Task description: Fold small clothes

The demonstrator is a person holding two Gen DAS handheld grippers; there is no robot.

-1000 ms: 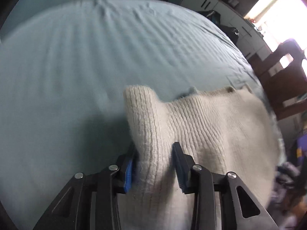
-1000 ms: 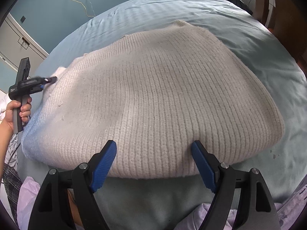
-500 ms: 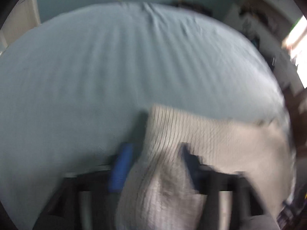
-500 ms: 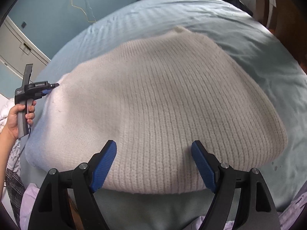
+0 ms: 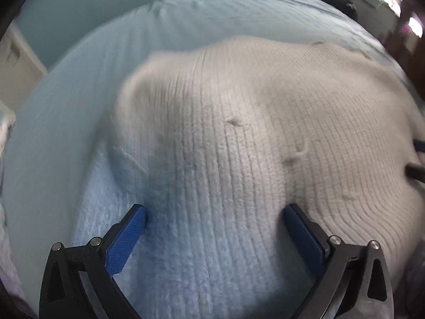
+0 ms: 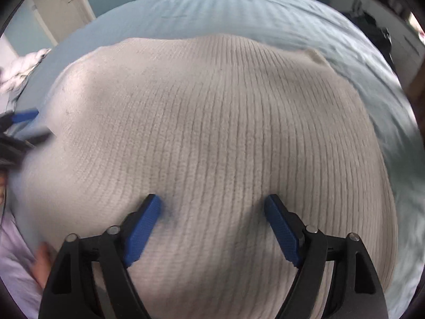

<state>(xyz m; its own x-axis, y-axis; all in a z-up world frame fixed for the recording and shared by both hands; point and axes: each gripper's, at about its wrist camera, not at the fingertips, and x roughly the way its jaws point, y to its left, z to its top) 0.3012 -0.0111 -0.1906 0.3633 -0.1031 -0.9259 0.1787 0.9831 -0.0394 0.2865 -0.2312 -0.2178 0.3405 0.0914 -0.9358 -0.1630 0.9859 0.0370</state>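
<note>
A cream ribbed knit sweater [image 5: 239,119] lies spread on the pale blue bed sheet [image 5: 66,93]. My left gripper [image 5: 213,212] hovers over the sweater's near part. Its jaws are opening wide; knit lies below and between them, but the pads do not press on it. In the right wrist view the sweater [image 6: 212,119] fills the middle. My right gripper [image 6: 212,202] stands open just over the knit, holding nothing. The left gripper [image 6: 26,125] shows blurred at that view's left edge, beside the sweater's side.
The sheet [image 6: 239,8] stretches beyond the sweater to a teal wall. A white crumpled cloth [image 6: 18,69] lies at the bed's left edge, lilac fabric [image 6: 13,252] at the near left beside a hand [image 6: 42,260]. Dark furniture [image 6: 377,32] stands at the right.
The left gripper let go of the folded sleeve, spread its jaws wide and swung over the sweater's body. The right gripper moved forward from the hem onto the knit and rolled.
</note>
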